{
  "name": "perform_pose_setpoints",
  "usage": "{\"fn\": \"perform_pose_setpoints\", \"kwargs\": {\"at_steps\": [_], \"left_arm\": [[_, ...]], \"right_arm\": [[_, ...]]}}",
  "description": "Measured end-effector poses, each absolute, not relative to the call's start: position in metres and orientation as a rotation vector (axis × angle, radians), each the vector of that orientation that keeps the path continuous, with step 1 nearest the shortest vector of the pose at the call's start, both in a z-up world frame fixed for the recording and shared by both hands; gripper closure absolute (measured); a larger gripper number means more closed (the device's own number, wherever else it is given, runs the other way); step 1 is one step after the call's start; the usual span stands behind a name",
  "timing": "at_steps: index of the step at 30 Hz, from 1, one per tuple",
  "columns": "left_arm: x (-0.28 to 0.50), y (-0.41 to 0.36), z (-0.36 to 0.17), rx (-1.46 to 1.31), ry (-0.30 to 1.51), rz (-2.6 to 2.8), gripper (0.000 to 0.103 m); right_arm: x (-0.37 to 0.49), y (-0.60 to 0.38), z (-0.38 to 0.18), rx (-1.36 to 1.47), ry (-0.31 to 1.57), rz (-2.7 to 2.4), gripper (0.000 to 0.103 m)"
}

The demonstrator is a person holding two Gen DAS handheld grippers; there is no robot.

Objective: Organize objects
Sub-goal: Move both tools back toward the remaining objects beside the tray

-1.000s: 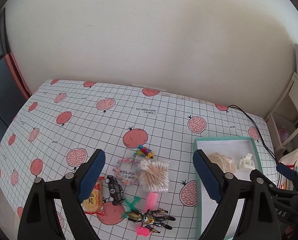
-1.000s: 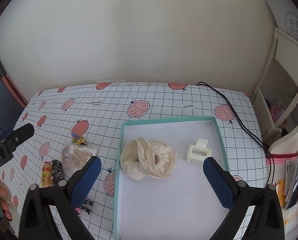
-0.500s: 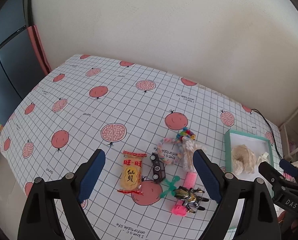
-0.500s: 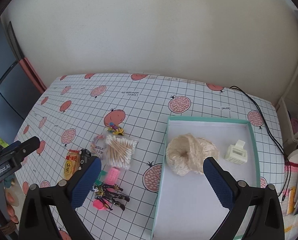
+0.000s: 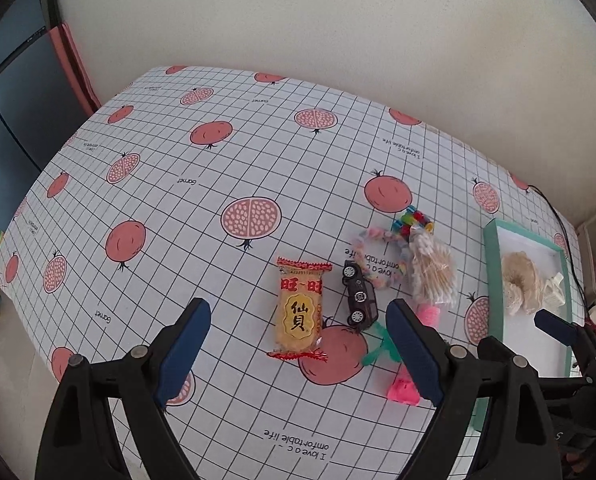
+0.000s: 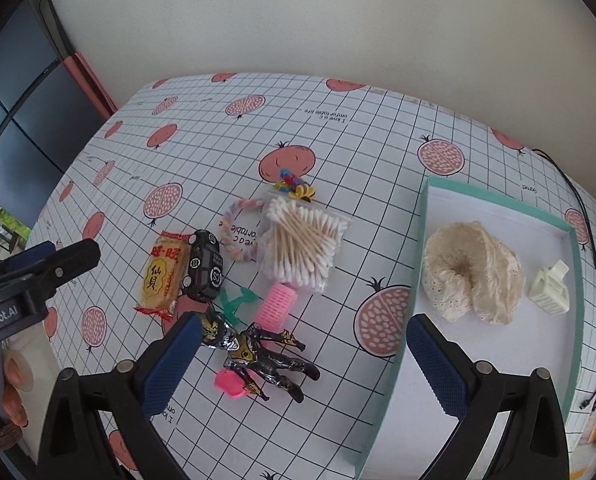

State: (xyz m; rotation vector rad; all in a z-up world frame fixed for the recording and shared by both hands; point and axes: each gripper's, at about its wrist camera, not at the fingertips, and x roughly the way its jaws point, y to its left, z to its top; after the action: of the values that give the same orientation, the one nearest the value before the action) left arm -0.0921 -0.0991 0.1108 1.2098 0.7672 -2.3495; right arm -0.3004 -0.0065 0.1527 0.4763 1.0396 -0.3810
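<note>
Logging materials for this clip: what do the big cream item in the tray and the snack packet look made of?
Cream item: soft lace-like fabric, matte, bunched into ruffles with eyelet holes along the edge; probably a scrunchie. Snack packet: glossy printed plastic film, by its sheen and crimped, zigzag-cut red ends.

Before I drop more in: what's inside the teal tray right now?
The teal tray holds a cream lace scrunchie and, beside it, a white hair claw clip. The rest of the white floor looks bare, but the right gripper's fingers hide its near end.
</note>
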Motion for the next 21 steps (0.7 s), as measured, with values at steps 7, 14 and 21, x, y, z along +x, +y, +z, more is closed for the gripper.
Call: {"fn": "perform_pose_setpoints", "kwargs": {"at_steps": [7,14,21], "left_arm": [[-0.101,-0.108,0.083,1.289,0.818,-2.317,0.013],[-0.116,-0.109,0.049,1.401,0.883,-2.266,0.013],[-0.125,-0.109,0.030,1.440,0.919,-2.220,0.013]], "right_arm": [[-0.287,0.004,0.132,0.447,1.101,-0.347,0.000],[-0.278,0.014,0.112,0.448,1.154,-0.298,0.000],[-0.274,0.018,0.100,0.436,1.188,-0.296,0.000]]}}
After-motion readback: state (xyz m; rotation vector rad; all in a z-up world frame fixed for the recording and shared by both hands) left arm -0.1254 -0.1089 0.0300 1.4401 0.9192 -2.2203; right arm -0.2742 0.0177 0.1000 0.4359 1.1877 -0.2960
